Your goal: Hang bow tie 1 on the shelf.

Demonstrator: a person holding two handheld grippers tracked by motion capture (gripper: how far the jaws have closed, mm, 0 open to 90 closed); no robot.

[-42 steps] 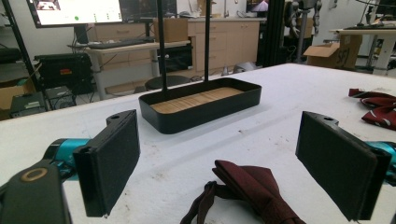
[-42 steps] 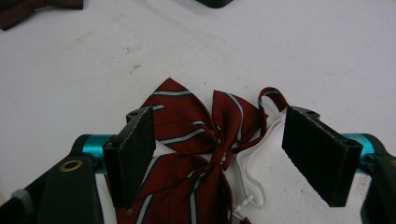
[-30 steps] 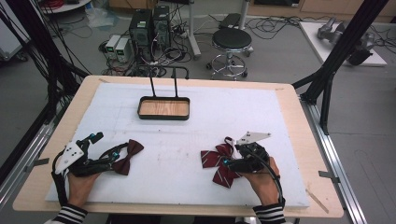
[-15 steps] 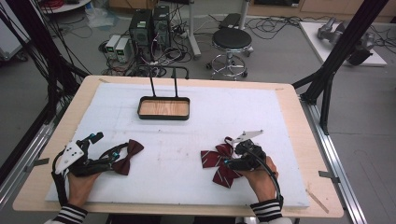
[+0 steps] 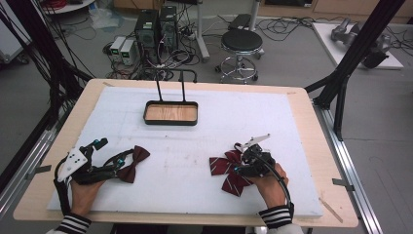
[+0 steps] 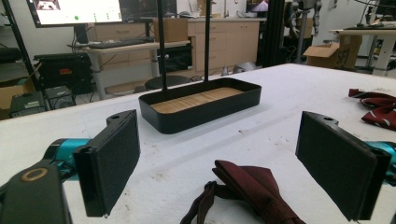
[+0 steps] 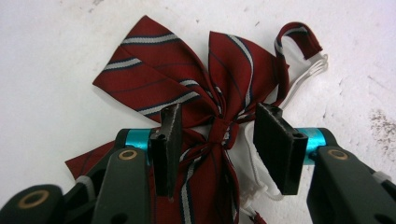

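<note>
Right gripper view | striped bow tie (image 7: 187,88) knot between closing right tool (image 7: 219,135) pads

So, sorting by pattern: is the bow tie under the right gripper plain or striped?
Striped: the dark red bow tie has white and navy diagonal stripes, clearest in the right gripper view.

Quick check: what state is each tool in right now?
Left tool: open, plain maroon bow tie lying between its pads, not gripped.
Right tool: open, just been closing around the striped bow tie knot.
</note>
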